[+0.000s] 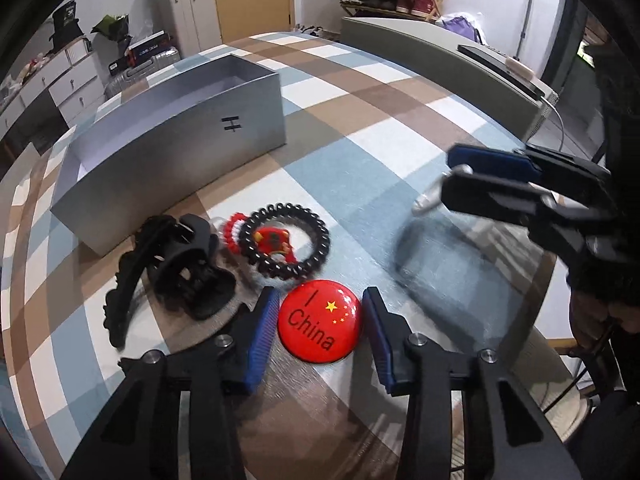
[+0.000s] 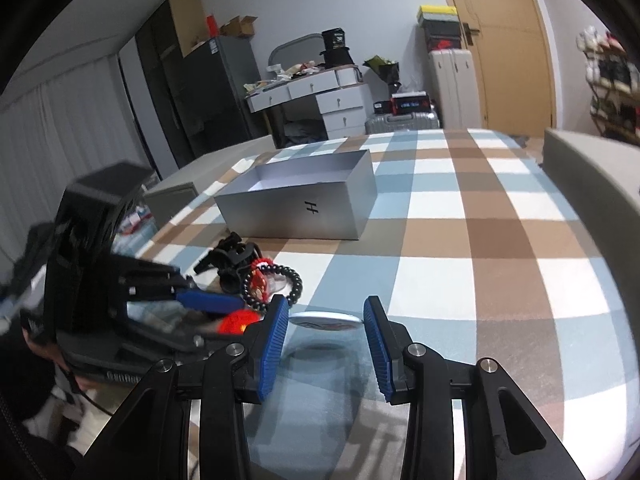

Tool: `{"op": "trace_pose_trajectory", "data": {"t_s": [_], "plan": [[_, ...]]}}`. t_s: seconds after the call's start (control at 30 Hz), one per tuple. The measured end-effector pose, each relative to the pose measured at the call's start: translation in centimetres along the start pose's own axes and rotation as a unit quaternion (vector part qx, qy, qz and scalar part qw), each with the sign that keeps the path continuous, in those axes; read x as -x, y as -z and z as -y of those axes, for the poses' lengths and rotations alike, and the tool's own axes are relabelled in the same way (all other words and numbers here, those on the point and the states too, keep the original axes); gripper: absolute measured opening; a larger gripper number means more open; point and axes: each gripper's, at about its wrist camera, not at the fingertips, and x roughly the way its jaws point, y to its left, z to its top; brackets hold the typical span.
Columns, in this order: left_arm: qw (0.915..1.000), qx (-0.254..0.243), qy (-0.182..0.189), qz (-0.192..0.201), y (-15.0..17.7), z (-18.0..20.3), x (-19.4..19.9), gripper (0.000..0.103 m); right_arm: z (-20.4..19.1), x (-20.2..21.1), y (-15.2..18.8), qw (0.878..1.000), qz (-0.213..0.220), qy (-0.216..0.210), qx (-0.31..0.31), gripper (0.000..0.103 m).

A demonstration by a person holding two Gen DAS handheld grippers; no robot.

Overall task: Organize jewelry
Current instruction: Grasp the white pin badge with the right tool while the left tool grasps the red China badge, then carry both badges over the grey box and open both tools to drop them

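A red round "I China" badge point(image 1: 321, 326) lies flat on the checked tablecloth between the open fingers of my left gripper point(image 1: 322, 304), which is not closed on it. A second round badge point(image 2: 325, 319) is held edge-on between the pads of my right gripper point(image 2: 326, 312), above the table; it shows as a silver edge point(image 1: 430, 194) in the left wrist view, in the right gripper point(image 1: 450, 176). A black bead bracelet point(image 1: 288, 240), a red charm point(image 1: 274, 240) and black hair claws point(image 1: 180, 264) lie left of the red badge.
An open grey box point(image 1: 180, 152) stands behind the jewelry; it also shows in the right wrist view point(image 2: 304, 204). A grey sofa back point(image 1: 440, 64) runs along the table's far right edge. Furniture and shoe racks stand beyond.
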Motion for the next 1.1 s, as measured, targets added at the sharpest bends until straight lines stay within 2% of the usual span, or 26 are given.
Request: {"op": "trace_pose_trajectory", "data": {"t_s": [0.1, 0.3, 0.33, 0.37, 0.4, 0.47, 0.6, 0.63, 0.67, 0.7, 0.8, 0.87, 0.97, 1.03, 1.1], "plan": [[1.0000, 0.003, -0.001, 0.005, 0.3, 0.1, 0.4, 0.037, 0.6, 0.0, -0.4, 0.999, 0.000, -0.019, -0.028, 0.037], [0.9976, 0.017, -0.013, 0.066, 0.3, -0.4, 4.2, 0.037, 0.4, 0.3, -1.5, 0.998, 0.002, -0.041, -0.039, 0.035], [0.9969, 0.021, -0.015, 0.074, 0.2, -0.6, 4.7, 0.037, 0.4, 0.2, -1.7, 0.998, 0.003, -0.045, -0.042, 0.031], [0.9959, 0.027, -0.016, 0.084, 0.0, -1.0, 5.4, 0.037, 0.4, 0.1, -2.1, 0.998, 0.003, -0.052, -0.047, 0.013], [0.9952, 0.031, -0.018, 0.091, -0.1, -1.2, 5.8, 0.037, 0.5, -0.1, -2.4, 0.997, -0.001, -0.061, -0.054, 0.008], [0.9934, 0.042, -0.022, 0.105, -0.4, -2.1, 6.5, 0.037, 0.5, -1.0, -2.8, 0.996, -0.012, -0.064, -0.064, 0.011], [0.9907, 0.062, -0.031, 0.117, -0.5, -3.4, 6.3, 0.037, -0.4, -2.4, -2.9, 0.998, -0.024, -0.052, -0.040, 0.012], [0.9898, 0.070, -0.033, 0.119, -0.4, -3.9, 6.3, 0.037, -0.4, -2.3, -2.8, 0.998, -0.019, -0.053, -0.037, 0.015], [0.9899, 0.073, -0.032, 0.117, -0.4, -4.0, 6.0, 0.037, -0.4, -2.3, -2.7, 0.998, -0.018, -0.049, -0.037, 0.026], [0.9898, 0.076, -0.033, 0.116, -0.3, -4.2, 5.9, 0.037, -0.3, -2.5, -2.5, 0.998, -0.024, -0.044, -0.035, 0.031], [0.9895, 0.084, -0.035, 0.112, 0.3, -4.9, 5.7, 0.037, -1.1, -2.8, -1.7, 0.998, -0.050, -0.035, -0.002, 0.036], [0.9890, 0.088, -0.037, 0.113, 0.7, -5.1, 5.8, 0.037, -2.0, -3.2, -0.9, 0.996, -0.074, -0.039, 0.026, 0.047], [0.9880, 0.095, -0.037, 0.116, 1.2, -5.4, 6.0, 0.037, -3.4, -4.0, 0.4, 0.992, -0.098, -0.013, 0.075, 0.047], [0.9877, 0.097, -0.037, 0.116, 1.4, -5.6, 6.1, 0.037, -4.0, -4.7, 0.8, 0.989, -0.106, 0.019, 0.097, 0.047], [0.9875, 0.099, -0.037, 0.118, 1.5, -5.7, 6.2, 0.037, -4.4, -5.1, 1.0, 0.988, -0.106, 0.033, 0.110, 0.047]]}}
